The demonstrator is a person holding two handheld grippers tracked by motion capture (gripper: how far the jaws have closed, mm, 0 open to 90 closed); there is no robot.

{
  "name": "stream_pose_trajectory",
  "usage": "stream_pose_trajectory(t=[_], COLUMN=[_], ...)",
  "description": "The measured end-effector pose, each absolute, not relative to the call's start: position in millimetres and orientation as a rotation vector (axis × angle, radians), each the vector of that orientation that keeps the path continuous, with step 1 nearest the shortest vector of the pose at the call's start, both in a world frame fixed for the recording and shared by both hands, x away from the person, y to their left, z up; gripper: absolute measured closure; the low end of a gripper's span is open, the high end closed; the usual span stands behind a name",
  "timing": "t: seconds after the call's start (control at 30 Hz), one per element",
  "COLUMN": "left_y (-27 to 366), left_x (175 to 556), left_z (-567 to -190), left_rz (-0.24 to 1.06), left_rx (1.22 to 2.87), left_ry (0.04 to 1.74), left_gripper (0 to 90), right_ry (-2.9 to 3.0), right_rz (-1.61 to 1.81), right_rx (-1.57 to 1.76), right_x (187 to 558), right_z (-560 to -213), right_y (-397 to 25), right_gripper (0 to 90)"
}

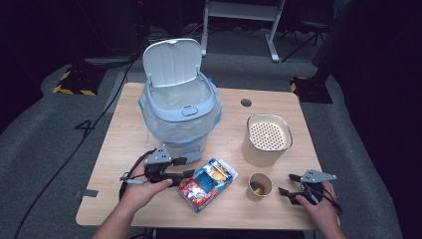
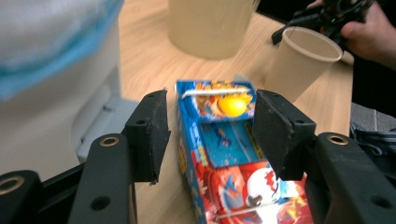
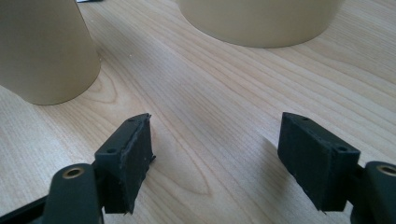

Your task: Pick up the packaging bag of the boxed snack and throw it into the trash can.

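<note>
High view: my left tongs (image 1: 185,168) lie at the lower left of centre, low over the wooden worktop (image 1: 124,134), with my left hand (image 1: 139,191) behind them. Their jaws stand wide apart, one on each side of the near end of the colourful carton (image 1: 208,184), which lies flat on the worktop at the lower centre of the frame. I cannot tell whether either jaw touches it.

Left gripper view: the carton (image 2: 229,154) runs up the middle of the frame between the two black jaws of the left tongs (image 2: 210,135), with a visible gap at the left jaw; the right jaw stands at the carton's edge.

High view: the white lidded bin (image 1: 179,107), lid raised and lined with a clear bag, stands at the upper centre, just behind the left tongs. The small paper cup (image 1: 260,186) stands just right of the carton, with something yellow inside. The large beige container (image 1: 266,139), with a perforated top, stands behind the cup.

High view: my right tongs (image 1: 286,184) sit at the lower right, near the cup but apart from it, held by my right hand (image 1: 318,206).

Right gripper view: the jaws of the right tongs (image 3: 215,149) are spread wide with bare worktop between them; the cup (image 3: 42,51) is at the upper left, and the container (image 3: 261,21) at the top.
</note>
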State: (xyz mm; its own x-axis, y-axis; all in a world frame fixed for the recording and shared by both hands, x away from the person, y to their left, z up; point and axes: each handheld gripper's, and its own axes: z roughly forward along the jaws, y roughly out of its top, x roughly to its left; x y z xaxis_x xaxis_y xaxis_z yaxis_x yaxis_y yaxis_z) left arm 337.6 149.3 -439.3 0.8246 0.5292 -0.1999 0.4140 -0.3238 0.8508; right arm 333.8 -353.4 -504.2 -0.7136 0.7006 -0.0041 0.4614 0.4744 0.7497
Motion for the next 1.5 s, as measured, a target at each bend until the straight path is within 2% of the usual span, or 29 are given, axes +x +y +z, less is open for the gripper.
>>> stream_pose_trajectory(t=[0.5, 0.83, 1.07, 1.33, 1.5], left_y=[124, 116, 116, 111, 110], left_x=[361, 373, 377, 373, 369], left_z=[-472, -484, -488, -484, -478], left_rz=[0.072, -0.011, -0.057, -0.008, 0.028], left_rx=[2.015, 2.056, 2.057, 2.122, 2.119], left_ry=[0.756, 0.815, 0.843, 0.828, 0.790], left_gripper=[48.8, 61.2, 64.3, 75.5, 75.6], right_ry=[2.415, 2.415, 2.415, 2.415, 2.415], right_rz=[1.087, 1.087, 1.087, 1.087, 1.087], right_rx=[0.985, 0.985, 0.984, 0.985, 0.985], right_x=[334, 334, 334, 334, 334], right_z=[-504, -504, -504, -504, -504], right_y=[-353, -353, -353, -353, -353], right_gripper=[26.3, 26.3, 26.3, 26.3, 26.3])
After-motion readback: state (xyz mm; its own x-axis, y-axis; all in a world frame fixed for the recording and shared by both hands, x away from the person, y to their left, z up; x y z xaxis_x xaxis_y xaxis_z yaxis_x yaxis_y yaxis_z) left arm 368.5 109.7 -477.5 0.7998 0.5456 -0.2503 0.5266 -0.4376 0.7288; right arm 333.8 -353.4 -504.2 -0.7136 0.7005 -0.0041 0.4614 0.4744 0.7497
